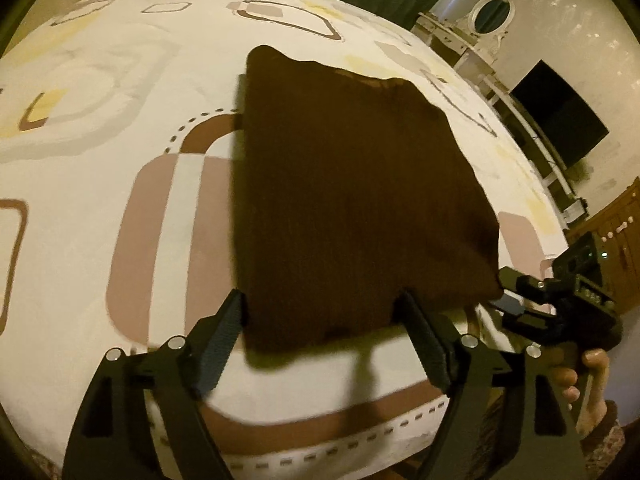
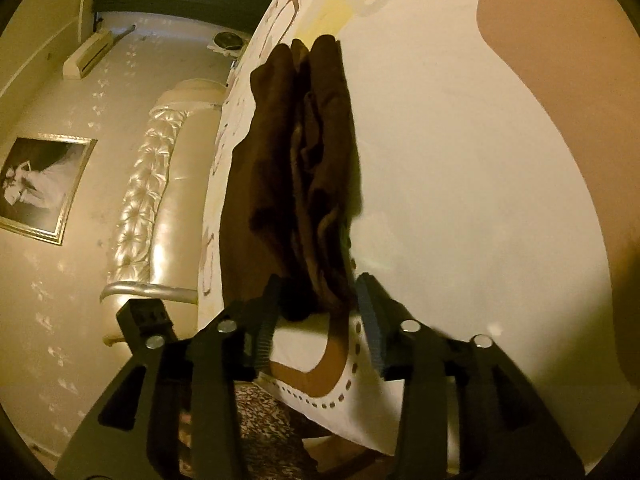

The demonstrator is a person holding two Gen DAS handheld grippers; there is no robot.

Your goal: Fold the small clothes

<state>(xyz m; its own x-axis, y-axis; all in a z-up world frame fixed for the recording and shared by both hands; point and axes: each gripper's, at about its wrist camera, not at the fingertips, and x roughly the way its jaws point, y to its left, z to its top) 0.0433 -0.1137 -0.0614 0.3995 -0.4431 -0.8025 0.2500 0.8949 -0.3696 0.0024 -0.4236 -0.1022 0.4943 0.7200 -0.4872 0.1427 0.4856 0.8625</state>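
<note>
A dark brown garment point(image 1: 352, 200) is folded into a rough square and is held up over the patterned bedsheet point(image 1: 100, 120). My left gripper point(image 1: 320, 316) has its jaws wide apart at the garment's near edge, not pinching it. My right gripper point(image 1: 508, 292) shows at the right of the left wrist view, at the garment's right corner. In the right wrist view, my right gripper point(image 2: 316, 300) is shut on the bunched brown garment point(image 2: 304, 168), which shows edge-on in several layers.
The bed fills most of both views, with a tufted cream headboard point(image 2: 148, 200). A framed picture point(image 2: 40, 188) hangs on the wall. A dark TV point(image 1: 560, 112), a white shelf unit and an oval mirror point(image 1: 492, 12) stand beyond the bed's far right side.
</note>
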